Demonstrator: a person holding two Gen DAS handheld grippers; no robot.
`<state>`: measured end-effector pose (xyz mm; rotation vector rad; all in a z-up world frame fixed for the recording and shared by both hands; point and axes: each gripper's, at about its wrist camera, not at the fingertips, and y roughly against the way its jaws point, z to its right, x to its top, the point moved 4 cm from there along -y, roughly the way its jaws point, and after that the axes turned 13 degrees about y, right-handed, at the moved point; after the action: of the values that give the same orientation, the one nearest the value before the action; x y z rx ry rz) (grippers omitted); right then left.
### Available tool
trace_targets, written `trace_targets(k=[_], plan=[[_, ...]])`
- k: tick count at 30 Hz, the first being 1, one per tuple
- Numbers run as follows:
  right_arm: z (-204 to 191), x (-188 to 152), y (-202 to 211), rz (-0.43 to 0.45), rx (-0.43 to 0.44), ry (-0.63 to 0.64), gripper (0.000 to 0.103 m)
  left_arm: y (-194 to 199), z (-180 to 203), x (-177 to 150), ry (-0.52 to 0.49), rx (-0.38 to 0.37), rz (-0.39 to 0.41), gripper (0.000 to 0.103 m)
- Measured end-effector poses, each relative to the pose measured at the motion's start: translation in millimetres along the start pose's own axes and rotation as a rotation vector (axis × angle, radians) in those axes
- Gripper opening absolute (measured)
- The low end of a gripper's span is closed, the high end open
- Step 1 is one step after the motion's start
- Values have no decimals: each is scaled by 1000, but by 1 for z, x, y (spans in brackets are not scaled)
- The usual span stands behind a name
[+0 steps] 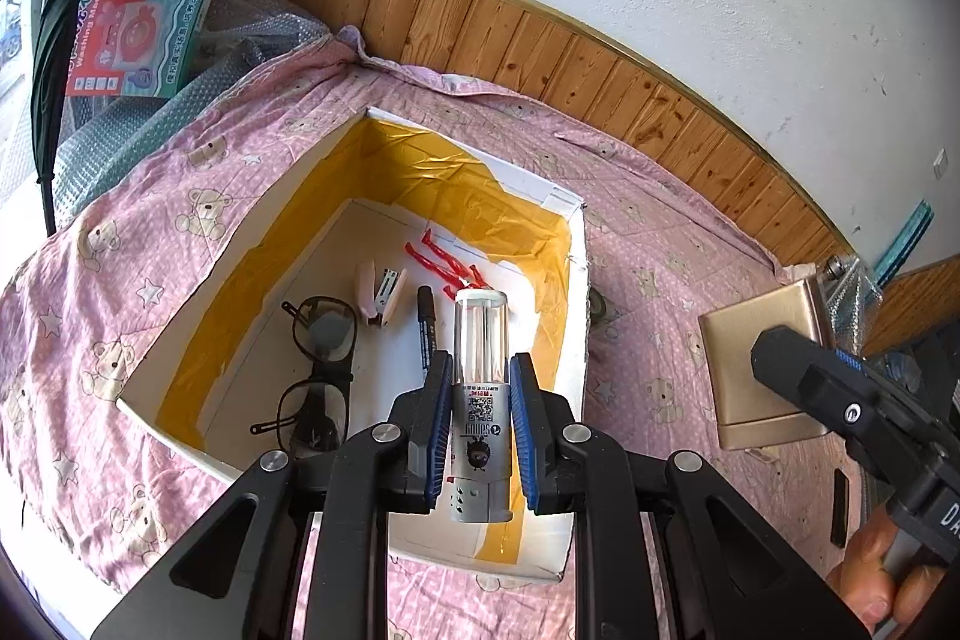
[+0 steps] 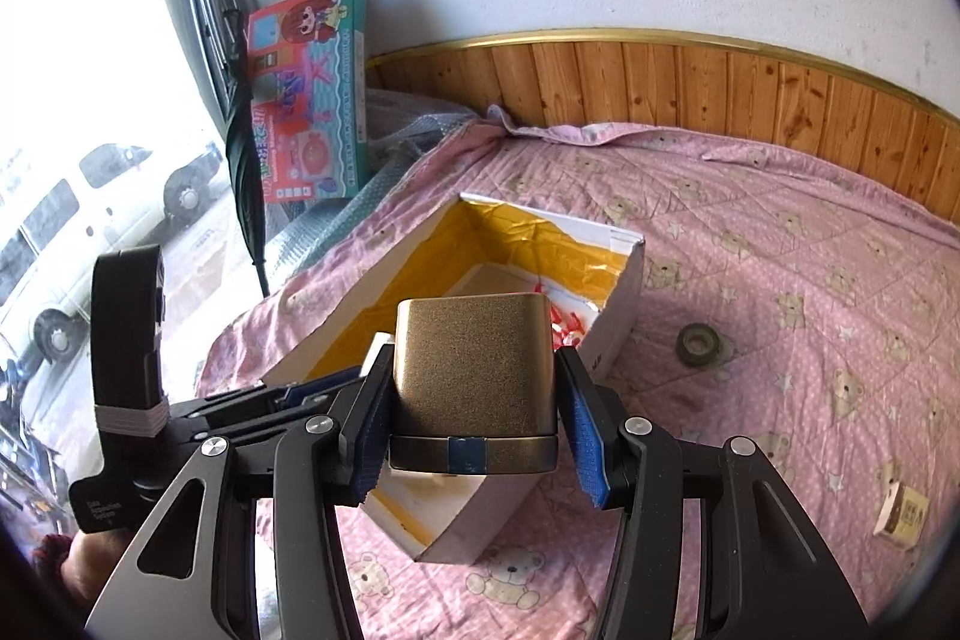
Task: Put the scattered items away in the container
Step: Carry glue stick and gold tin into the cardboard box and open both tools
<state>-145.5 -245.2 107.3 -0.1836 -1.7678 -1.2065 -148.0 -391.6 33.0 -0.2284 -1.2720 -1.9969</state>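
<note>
A: Left gripper point(image 1: 480, 424)?
B: Pads pinch a clear-topped grey tube point(image 1: 480, 400), held above the white box point(image 1: 573, 340); glasses point(image 1: 318, 370), a marker point(image 1: 426, 322), red pieces point(image 1: 441, 262) lie inside.
A: Right gripper point(image 2: 474, 418)?
B: Fingers flank a gold case point(image 2: 474, 370) over the box's near corner; left pad touching, right pad just off. Tape roll point(image 2: 696, 343) on the pink quilt point(image 2: 780, 280).

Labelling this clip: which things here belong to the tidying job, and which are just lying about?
Job: white box, clear-capped tube in left gripper, gold case in right gripper, tape roll, small carton.
Lying about: toy box, umbrella.
</note>
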Motion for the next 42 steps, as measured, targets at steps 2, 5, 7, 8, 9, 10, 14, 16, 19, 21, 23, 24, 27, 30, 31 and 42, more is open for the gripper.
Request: trace_targets(k=[2,5,7,8,9,10,14,16,19,21,23,24,27,30,31,42], plan=[[0,7,-9,-9,15,9,53,-6,-3,0,8,-6,-20,20],[2,18,-27,-26,36,12,53,-15,-3,-2,16,-20,-51,20],[5,24,-40,-41,54,6,53,-20,-3,-2,21,-22,-63,20],[6,27,-46,-47,60,5,53,-23,-4,-2,23,-25,-69,20],[7,30,-52,-53,66,5,53,-25,-3,-3,23,-25,-73,20],[8,33,-59,-60,71,9,53,-27,-4,-3,25,-24,-78,20],[11,39,-85,-99,75,29,53,-37,-7,-2,33,-22,-101,20],[11,39,-99,-125,79,38,53,-43,-9,-3,40,-16,-118,20],[13,38,-120,-170,69,57,53,-53,-14,-5,57,-13,-148,20],[13,37,-132,-198,61,75,53,-58,-15,-6,60,-16,-163,20],[14,34,-142,-220,44,96,53,-61,-15,-8,62,-16,-173,20],[13,33,-146,-229,39,105,53,-63,-15,-8,60,-17,-178,20],[14,30,-156,-249,33,119,53,-68,-15,-9,57,-16,-188,20],[14,29,-163,-263,19,137,54,-70,-15,-9,56,-13,-195,20],[14,29,-165,-267,16,144,54,-71,-15,-9,55,-14,-198,20],[34,21,-167,-258,-27,81,55,-69,-20,-4,67,6,-189,34]])
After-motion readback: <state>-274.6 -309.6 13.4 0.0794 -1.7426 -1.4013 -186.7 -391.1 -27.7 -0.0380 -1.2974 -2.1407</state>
